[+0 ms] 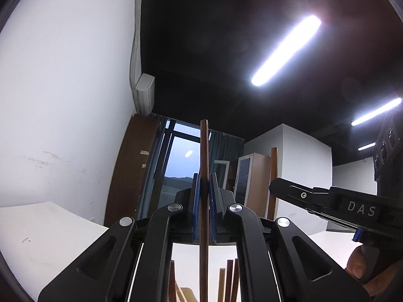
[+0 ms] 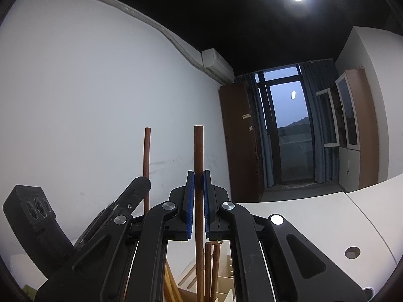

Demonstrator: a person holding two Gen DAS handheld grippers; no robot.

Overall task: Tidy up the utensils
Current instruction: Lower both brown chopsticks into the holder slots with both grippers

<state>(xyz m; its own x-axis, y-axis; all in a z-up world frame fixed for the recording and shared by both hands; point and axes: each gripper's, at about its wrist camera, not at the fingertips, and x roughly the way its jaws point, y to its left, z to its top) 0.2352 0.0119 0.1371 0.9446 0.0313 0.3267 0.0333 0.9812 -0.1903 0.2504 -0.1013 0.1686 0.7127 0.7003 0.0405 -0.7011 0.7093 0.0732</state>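
The left gripper [image 1: 204,196] clamps an upright brown stick [image 1: 204,151] between its blue pads. The right gripper [image 2: 198,196], marked "DAS" on its side, clamps another stick [image 2: 198,156], above a pale holder [image 2: 224,287] with more sticks [image 2: 214,264].

Dim room; ceiling tube lights [image 1: 286,50] flare brightly, fisheye edges bend and darken.

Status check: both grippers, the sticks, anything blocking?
Left gripper shut on dark wooden stick, upright. Right gripper shut on second wooden stick, upright. Holder with more sticks directly below. Nothing blocking; grippers close side by side.
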